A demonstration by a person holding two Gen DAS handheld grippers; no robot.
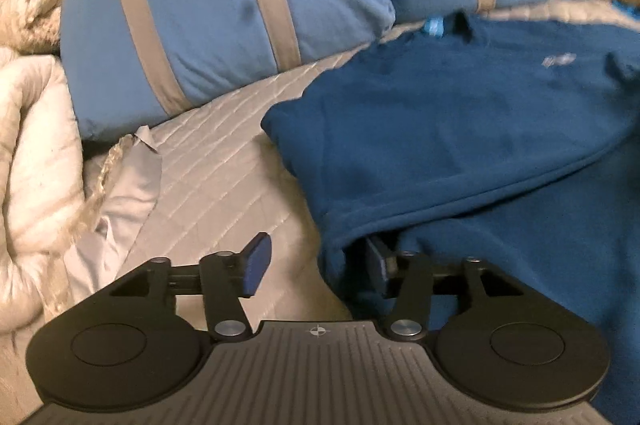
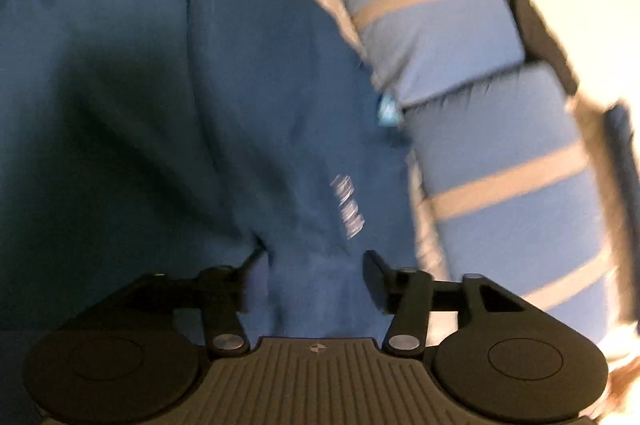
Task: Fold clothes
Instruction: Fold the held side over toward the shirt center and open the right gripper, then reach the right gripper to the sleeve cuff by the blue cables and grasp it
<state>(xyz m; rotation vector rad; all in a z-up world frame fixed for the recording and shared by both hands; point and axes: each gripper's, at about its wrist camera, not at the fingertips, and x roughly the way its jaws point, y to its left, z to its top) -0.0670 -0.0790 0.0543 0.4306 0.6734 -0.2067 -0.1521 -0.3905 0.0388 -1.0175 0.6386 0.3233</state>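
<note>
Fleece in deep blue, your garment point(image 1: 460, 129), lies spread over the quilted grey bedspread point(image 1: 208, 161) just below two blue pillows with tan stripes point(image 1: 224, 9). Your left gripper point(image 1: 320, 265) stands about half open with nothing pinched: its left finger point(image 1: 256, 265) sits clear over the bedspread, while the right finger is tucked under the garment's folded edge. Your right gripper point(image 2: 312, 277) is likewise parted, a ridge of the blue cloth rising between its fingers, though the pads are not pressing on it. That view is blurred; a small white logo point(image 2: 348, 209) shows just ahead. Cream bedding point(image 1: 32, 153) is bunched at the left.
</note>
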